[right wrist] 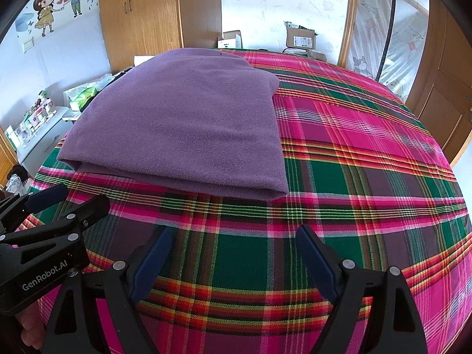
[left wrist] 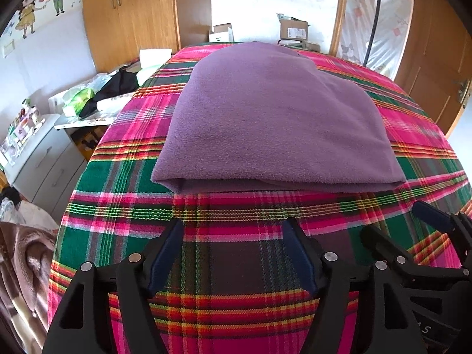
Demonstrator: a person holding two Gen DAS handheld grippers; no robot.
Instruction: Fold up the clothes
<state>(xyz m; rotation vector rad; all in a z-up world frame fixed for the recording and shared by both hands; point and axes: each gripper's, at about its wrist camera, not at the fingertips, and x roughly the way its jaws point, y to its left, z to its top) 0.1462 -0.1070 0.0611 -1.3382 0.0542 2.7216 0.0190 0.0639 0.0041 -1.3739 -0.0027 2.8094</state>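
Note:
A purple fleece garment [left wrist: 274, 118] lies folded into a flat rectangle on the plaid bedspread [left wrist: 236, 227]; it also shows in the right wrist view [right wrist: 183, 124]. My left gripper [left wrist: 233, 227] is open and empty, hovering above the bedspread just short of the garment's near folded edge. My right gripper [right wrist: 233, 233] is open and empty, above the bedspread in front of the garment's near right corner. The right gripper shows at the right edge of the left wrist view [left wrist: 404, 221]. The left gripper shows at the left edge of the right wrist view [right wrist: 70, 197].
The pink, green and red plaid bedspread [right wrist: 368, 162] covers the whole bed. A cluttered white dresser [left wrist: 44, 153] and a table with bags [left wrist: 97, 97] stand to the left. Cardboard boxes [left wrist: 292, 31] sit beyond the far edge. A wooden wardrobe [left wrist: 132, 14] stands behind.

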